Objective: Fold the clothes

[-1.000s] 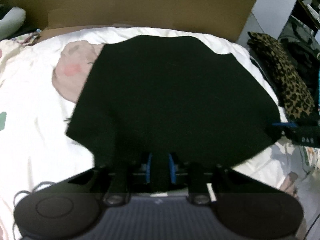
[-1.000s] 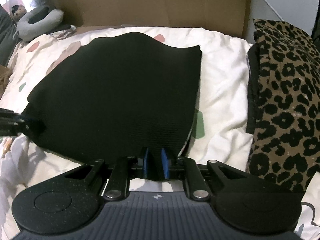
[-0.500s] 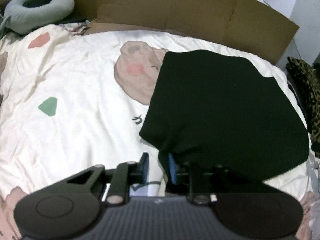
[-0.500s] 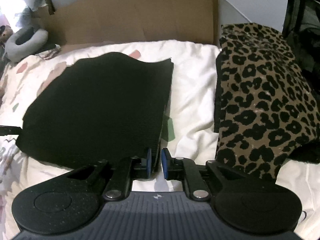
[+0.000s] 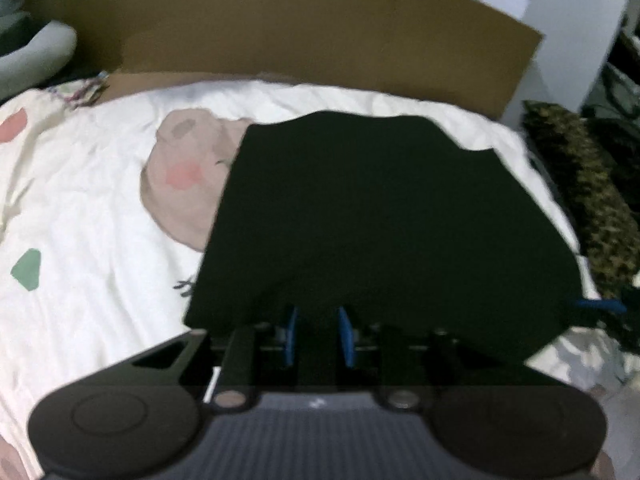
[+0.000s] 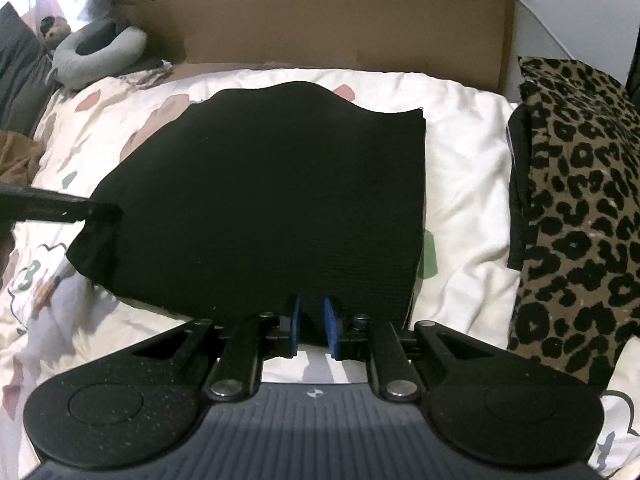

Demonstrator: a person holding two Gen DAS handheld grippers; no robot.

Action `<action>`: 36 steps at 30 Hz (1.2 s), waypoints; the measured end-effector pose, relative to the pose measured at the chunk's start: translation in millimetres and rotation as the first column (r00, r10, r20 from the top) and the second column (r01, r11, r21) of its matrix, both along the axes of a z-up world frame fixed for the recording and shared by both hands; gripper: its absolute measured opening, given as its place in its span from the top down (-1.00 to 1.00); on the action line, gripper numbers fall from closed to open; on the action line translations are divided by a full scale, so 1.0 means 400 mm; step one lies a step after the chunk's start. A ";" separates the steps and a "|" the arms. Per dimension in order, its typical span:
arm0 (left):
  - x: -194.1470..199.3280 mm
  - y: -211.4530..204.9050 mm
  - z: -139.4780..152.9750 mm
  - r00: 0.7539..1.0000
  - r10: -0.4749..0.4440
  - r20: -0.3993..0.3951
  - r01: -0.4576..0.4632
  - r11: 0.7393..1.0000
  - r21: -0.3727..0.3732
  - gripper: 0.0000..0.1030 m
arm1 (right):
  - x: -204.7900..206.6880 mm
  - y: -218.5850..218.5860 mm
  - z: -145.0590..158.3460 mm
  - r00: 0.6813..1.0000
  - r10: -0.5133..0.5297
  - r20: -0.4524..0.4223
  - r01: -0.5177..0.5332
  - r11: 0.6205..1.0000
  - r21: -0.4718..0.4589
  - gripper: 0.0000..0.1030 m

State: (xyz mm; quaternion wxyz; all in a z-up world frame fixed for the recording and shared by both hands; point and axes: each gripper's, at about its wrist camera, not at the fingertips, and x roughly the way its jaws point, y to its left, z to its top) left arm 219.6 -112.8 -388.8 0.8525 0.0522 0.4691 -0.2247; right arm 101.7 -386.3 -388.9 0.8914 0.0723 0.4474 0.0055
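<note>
Patterned bedsheet (image 6: 460, 168) is carrying a flat folded black garment (image 6: 272, 200) spreading ahead of both jaws; left gripper (image 5: 317, 334) and right gripper (image 6: 312, 326) are each pinching its near edge, jaws just widening slightly.

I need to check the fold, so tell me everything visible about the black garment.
The black garment is a plain dark knit, folded into a flat, roughly rectangular panel with a wavy far edge. It lies on the white printed bedsheet, left of the leopard-print cloth and apart from it. Its near edge sits between the blue pads of the right gripper and the left gripper, one near each near corner.
</note>
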 end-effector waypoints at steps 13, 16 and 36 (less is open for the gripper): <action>0.030 0.079 0.052 0.995 0.092 0.046 -0.094 0.995 0.040 0.60 | -0.035 -0.032 -0.024 0.997 -0.067 -0.049 0.066 0.997 -0.033 0.62; -0.010 0.061 0.074 0.997 0.061 0.054 -0.062 0.998 0.010 0.60 | -0.038 -0.014 -0.011 0.999 -0.047 -0.025 0.046 0.999 -0.027 0.60; -0.172 -0.175 0.015 0.985 -0.168 -0.025 0.162 0.974 -0.158 0.80 | 0.022 0.092 -0.056 0.994 0.113 -0.001 -0.113 0.993 0.013 0.29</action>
